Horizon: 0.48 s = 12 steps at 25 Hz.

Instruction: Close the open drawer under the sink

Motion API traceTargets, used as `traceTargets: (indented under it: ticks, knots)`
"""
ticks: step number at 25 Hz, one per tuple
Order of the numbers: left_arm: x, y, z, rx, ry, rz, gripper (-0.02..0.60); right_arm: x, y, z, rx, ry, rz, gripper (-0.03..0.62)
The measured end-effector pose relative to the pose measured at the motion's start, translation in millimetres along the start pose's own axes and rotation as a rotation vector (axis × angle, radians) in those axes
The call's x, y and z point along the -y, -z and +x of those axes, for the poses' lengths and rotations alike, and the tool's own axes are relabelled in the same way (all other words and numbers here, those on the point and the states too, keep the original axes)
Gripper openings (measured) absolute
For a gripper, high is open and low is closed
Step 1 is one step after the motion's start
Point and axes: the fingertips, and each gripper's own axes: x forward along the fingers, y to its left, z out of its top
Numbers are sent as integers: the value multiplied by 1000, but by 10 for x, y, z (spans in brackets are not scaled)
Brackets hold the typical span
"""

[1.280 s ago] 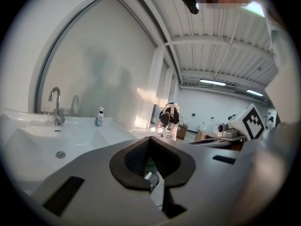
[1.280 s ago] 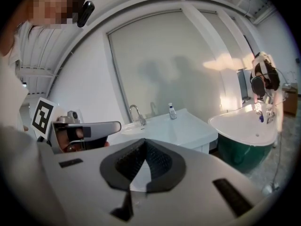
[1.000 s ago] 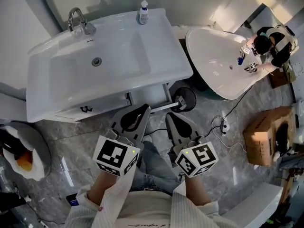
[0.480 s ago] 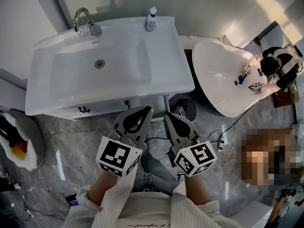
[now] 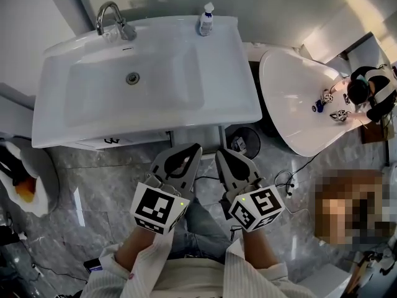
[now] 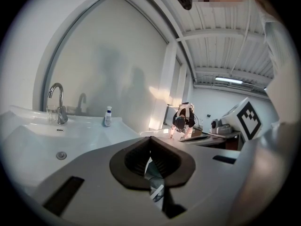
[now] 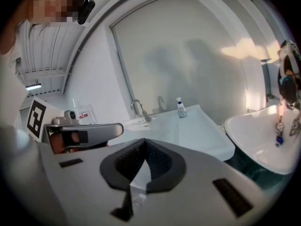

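The white sink [image 5: 142,79] fills the top of the head view, with a chrome tap [image 5: 111,17] and a soap bottle [image 5: 206,18] at its back. Under its front edge a narrow strip of the white drawer front [image 5: 111,141] shows, bearing a small dark handle. My left gripper [image 5: 193,148] and right gripper [image 5: 219,155] hang side by side just in front of the cabinet, apart from the drawer. Both are shut with nothing between the jaws. The left gripper view looks over its shut left gripper [image 6: 151,142] at the sink [image 6: 37,135]. The right gripper view looks over its shut right gripper [image 7: 143,145] at the sink [image 7: 188,126].
A white bathtub [image 5: 298,104] stands right of the sink, with a person [image 5: 366,92] leaning over its far side. A round black object [image 5: 243,143] sits on the marble floor by the cabinet. Cables [image 5: 282,182] lie to the right, and a white fixture [image 5: 25,179] stands at the left.
The head view has shifted, so the sink sits lower and less of the drawer front shows under its edge. Both grippers have stayed shut, side by side.
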Motion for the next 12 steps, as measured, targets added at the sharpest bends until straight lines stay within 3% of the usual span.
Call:
traceTargets:
  ticks: [12]
  knots:
    - [-97,596,-2,-49,-44,-55,15,91,503,171,-62,0,23,9]
